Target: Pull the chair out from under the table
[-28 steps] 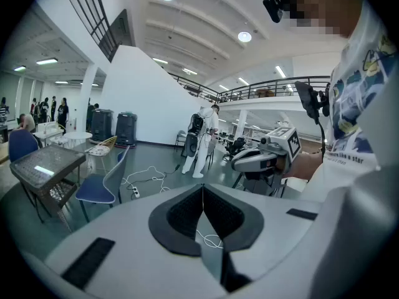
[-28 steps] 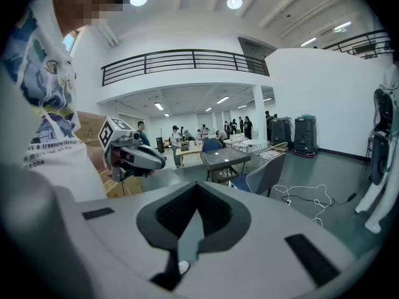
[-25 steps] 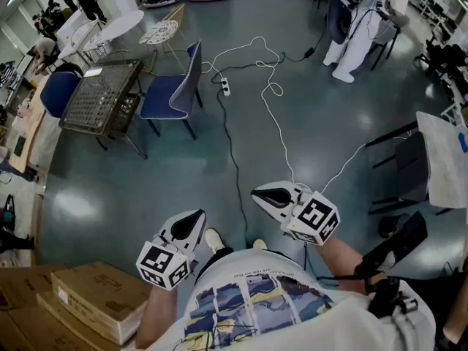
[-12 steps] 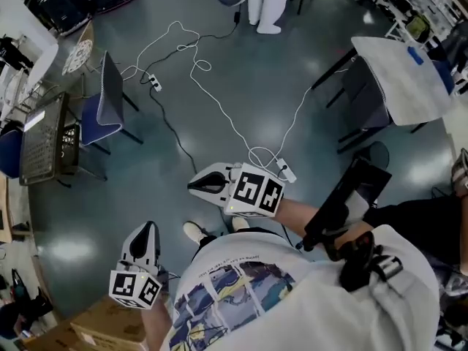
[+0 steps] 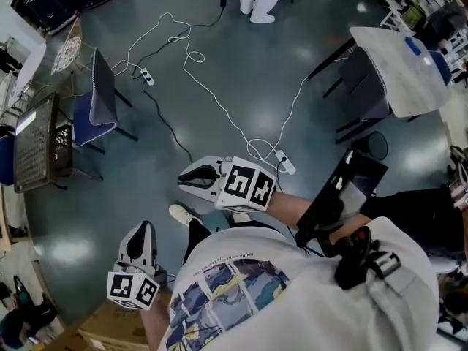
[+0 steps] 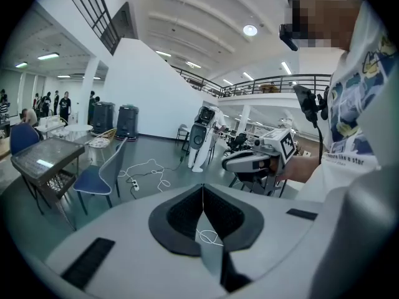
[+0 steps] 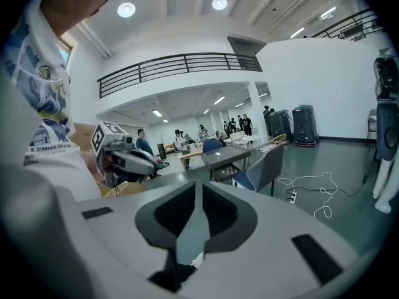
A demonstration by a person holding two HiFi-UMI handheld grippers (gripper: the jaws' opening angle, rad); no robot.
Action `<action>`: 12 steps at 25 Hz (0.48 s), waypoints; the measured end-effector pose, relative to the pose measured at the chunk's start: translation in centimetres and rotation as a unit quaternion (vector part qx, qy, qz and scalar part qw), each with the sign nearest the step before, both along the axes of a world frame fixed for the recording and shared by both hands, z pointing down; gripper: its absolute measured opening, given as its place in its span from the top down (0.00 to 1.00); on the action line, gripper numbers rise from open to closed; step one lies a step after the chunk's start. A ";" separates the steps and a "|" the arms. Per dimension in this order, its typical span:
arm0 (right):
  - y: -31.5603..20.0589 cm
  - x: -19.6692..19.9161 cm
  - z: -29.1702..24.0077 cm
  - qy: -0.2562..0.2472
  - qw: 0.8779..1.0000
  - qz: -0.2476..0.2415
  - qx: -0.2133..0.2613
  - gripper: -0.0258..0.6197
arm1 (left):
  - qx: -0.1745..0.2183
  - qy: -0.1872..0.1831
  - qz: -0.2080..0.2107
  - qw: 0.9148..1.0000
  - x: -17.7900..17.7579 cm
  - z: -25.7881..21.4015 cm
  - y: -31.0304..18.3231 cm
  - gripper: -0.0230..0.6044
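Fingers [image 6: 184, 220] of the left gripper [image 5: 144, 231] are pressed together on nothing, as are those of the right gripper [image 5: 184, 179]. Nothing looks done yet: the grey chair [image 5: 363, 82] sits tucked under the white worktop [image 5: 398, 72], far right, well apart from both.

Grey floor [image 5: 110, 196] w/ white cable [image 5: 219, 102] & power strip [image 5: 285, 163] lying on it.

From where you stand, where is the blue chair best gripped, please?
On the blue chair, probably the top edge of its backrest, approached from the open floor behind it: that edge is thin, upright and exposed, while the seat faces the dark table.
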State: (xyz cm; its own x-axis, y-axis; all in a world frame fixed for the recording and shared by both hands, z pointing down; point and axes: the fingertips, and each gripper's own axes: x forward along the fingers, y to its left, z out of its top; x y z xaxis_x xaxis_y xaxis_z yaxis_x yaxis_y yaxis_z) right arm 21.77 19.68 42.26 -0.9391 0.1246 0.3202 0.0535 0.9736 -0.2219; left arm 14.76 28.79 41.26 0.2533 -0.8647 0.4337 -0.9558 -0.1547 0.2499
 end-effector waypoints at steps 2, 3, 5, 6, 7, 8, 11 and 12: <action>-1.2 -3.0 -0.8 -0.006 1.000 0.010 -0.003 0.91 | 0.004 0.005 0.006 1.000 -3.0 -0.5 -1.3 0.95; -2.0 -4.4 -1.1 -0.007 1.000 0.015 -0.004 0.89 | 0.005 0.008 0.009 1.000 -4.4 -0.7 -2.2 0.95; -3.6 -6.8 -1.4 -0.006 1.000 0.023 -0.002 0.86 | 0.007 0.014 0.014 1.000 -6.9 -0.5 -3.8 0.95; -4.3 -7.9 -1.2 -0.003 1.000 0.027 0.001 0.85 | 0.009 0.016 0.017 1.000 -7.9 -0.4 -4.6 0.95; -4.9 -9.0 -0.8 0.000 1.000 0.030 0.005 0.85 | 0.012 0.015 0.021 1.000 -9.0 -0.3 -5.1 0.95; -5.3 -10.2 -0.5 0.003 0.999 0.034 0.012 0.85 | 0.016 0.012 0.025 0.999 -10.1 -0.2 -5.5 0.95; -6.0 -14.2 0.3 0.012 0.999 0.045 0.018 0.84 | 0.022 0.006 0.032 0.999 -14.3 -0.1 -6.0 0.95; -6.3 -15.6 0.3 0.012 0.999 0.050 0.014 0.84 | 0.022 0.007 0.034 0.999 -15.8 -0.2 -6.0 0.94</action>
State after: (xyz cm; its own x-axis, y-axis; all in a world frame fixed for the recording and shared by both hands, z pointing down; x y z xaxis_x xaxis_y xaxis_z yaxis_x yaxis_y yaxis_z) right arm 6.14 13.42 42.55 -0.9382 0.0217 0.3455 -0.0489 0.9797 -0.1944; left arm -1.06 22.76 41.06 0.3174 -0.8636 0.3916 -0.9394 -0.2301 0.2540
